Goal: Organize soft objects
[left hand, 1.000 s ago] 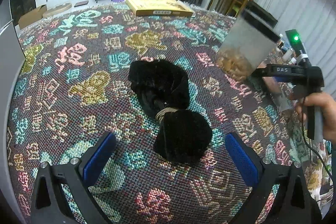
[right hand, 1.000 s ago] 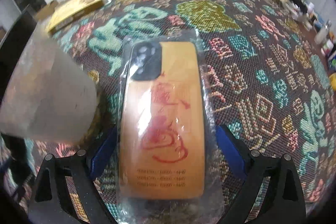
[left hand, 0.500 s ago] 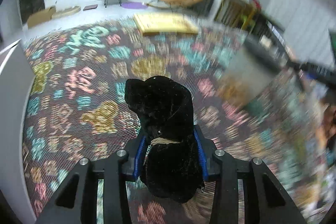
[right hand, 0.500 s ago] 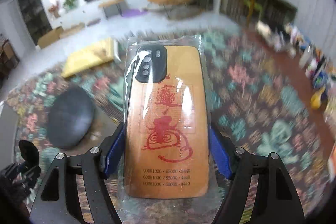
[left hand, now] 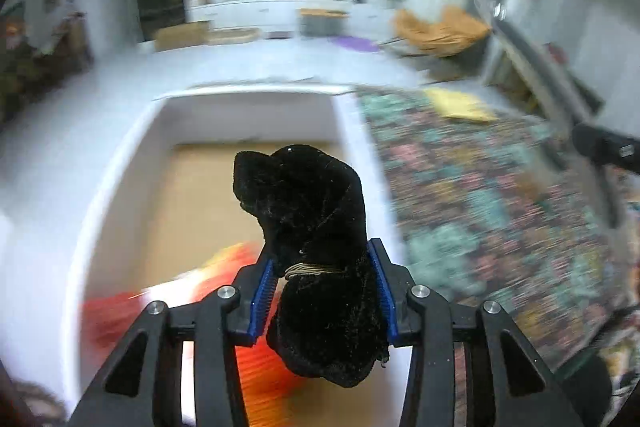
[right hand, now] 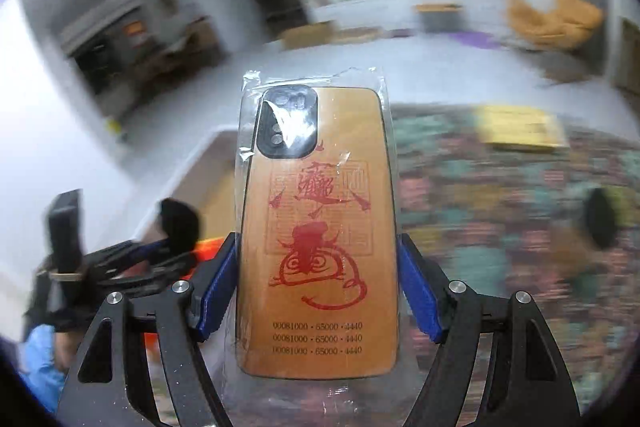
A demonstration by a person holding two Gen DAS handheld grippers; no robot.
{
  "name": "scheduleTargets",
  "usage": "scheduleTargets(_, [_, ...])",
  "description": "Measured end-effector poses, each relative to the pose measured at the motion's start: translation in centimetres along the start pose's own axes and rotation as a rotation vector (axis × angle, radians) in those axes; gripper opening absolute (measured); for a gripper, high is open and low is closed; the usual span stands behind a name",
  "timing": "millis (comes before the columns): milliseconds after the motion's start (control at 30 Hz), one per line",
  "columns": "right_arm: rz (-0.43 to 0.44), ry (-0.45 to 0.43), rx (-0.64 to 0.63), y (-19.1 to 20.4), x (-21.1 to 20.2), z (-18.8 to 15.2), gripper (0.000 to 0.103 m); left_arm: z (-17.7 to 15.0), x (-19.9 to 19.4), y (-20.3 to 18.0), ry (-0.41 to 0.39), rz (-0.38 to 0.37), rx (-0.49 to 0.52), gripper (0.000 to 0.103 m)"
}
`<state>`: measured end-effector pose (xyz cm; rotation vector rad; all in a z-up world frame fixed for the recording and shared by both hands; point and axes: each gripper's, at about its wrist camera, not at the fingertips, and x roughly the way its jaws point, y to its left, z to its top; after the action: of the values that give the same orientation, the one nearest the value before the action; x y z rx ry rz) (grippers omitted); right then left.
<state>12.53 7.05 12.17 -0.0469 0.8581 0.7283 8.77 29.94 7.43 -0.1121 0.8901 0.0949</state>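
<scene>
The white box [left hand: 100, 211], open-topped with a tan floor, is the landmark: it sits just off the left edge of the patterned cloth [left hand: 480, 211], and its near part already holds an orange and white item [left hand: 224, 291] too blurred to name.

The left gripper [left hand: 322, 291] hangs over the box's near right part, above that orange item, its blue pads closed on the waist of the black plush toy [left hand: 308, 227] at the pale cord tied there. The toy's long axis runs forward along the fingers, head toward the box's far wall, base hanging nearest the camera. This gripper looks the nearer to the box, so a release probably needs only a downward path inside the right wall; the far half of the floor shows bare.

The right gripper [right hand: 316, 291] is beside the box, over the cloth's edge, with its pads pressed on the long sides of the bagged phone case [right hand: 320, 235], which stands lengthwise along the fingers. Seen from there, the left gripper [right hand: 160, 255] lies between it and the box, which may crowd its approach.
</scene>
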Motion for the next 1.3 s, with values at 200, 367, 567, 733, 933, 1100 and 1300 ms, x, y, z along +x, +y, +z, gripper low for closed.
scheduleTargets(200, [0.092,0.095,0.009,6.2,9.2,-1.0,0.082,-4.0,-0.2,5.1,0.028,0.131,-0.048,0.084])
scheduleTargets(367, [0.085,0.108,0.028,5.5,10.0,-2.5,0.082,-5.6,-1.5,5.4,-0.004,0.201,-0.061,0.089])
scheduleTargets(567, [0.026,0.054,-0.102,7.7,7.2,-3.6,0.082,-6.8,-4.6,3.4,-0.081,0.31,-0.067,0.101])
scheduleTargets(733, [-0.03,0.073,-0.173,9.5,5.5,-5.7,0.082,-8.0,-6.4,2.9,-0.09,0.241,-0.173,0.102])
scheduleTargets(933, [-0.086,0.126,-0.193,10.2,5.7,-7.5,0.082,-8.6,-7.7,3.2,-0.084,0.312,-0.231,0.101])
scheduleTargets(1100, [-0.116,0.146,-0.198,10.4,5.9,-8.2,0.082,-8.7,-8.2,2.7,-0.109,0.361,-0.207,0.101])
scheduleTargets(1300, [-0.134,0.147,-0.221,11.0,5.7,-8.5,0.082,-8.7,-8.4,2.9,-0.113,0.374,-0.214,0.101])
